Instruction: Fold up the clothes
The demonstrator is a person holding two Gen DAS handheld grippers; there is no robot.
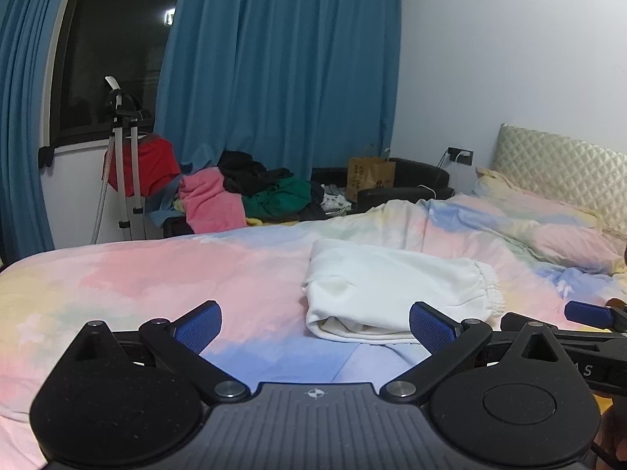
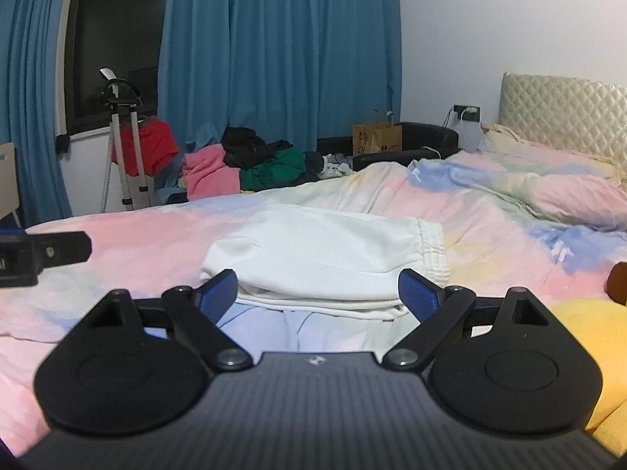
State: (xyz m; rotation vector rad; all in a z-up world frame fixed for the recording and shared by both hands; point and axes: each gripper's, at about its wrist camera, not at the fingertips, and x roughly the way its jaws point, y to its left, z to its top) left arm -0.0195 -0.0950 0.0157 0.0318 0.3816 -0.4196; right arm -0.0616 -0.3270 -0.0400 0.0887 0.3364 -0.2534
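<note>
Two hand-held grippers noted, both spread wide and holding nothing. Left wrist view: left hand-held gripper point(image 1: 315, 323) hovers above the bed point(image 1: 117, 274); folded white trousers point(image 1: 395, 290) lie on the duvet mid-bed, just beyond its right finger. Right wrist view: right hand-held gripper point(image 2: 318, 293) faces the trousers' point(image 2: 325, 250) near folded edge; clothes pile point(image 2: 250, 164) sits past the bed's far edge.

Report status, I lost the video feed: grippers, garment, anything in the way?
Left gripper open, empty. Right gripper open, empty. White garment folded on the bed, untouched. Nothing blocking.
</note>
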